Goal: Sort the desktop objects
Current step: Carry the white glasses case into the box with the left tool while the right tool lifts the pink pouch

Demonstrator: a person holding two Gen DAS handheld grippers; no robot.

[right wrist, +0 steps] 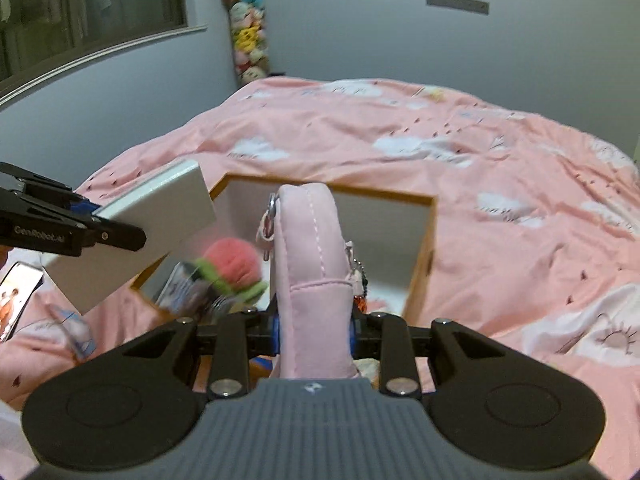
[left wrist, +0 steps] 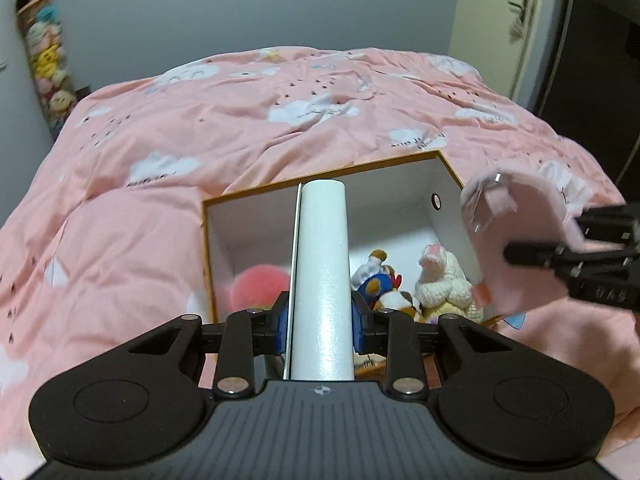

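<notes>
My left gripper (left wrist: 322,326) is shut on a flat white case (left wrist: 322,276), held edge-on above an open white box with a wooden rim (left wrist: 320,178); from the right wrist view the case (right wrist: 136,236) shows as a white slab at the left. My right gripper (right wrist: 314,326) is shut on a pink zip pouch (right wrist: 312,264) held over the same box (right wrist: 424,240); the pouch (left wrist: 516,236) shows at the right of the left wrist view. In the box lie a pink fluffy toy (left wrist: 258,284), a blue plush (left wrist: 378,280) and a white knitted doll (left wrist: 442,284).
The box sits on a bed with a pink cloud-print duvet (left wrist: 240,128). A phone (right wrist: 18,296) lies on the bed at far left. A column of stuffed toys (right wrist: 248,36) hangs by the wall. A door (left wrist: 500,20) is at the back right.
</notes>
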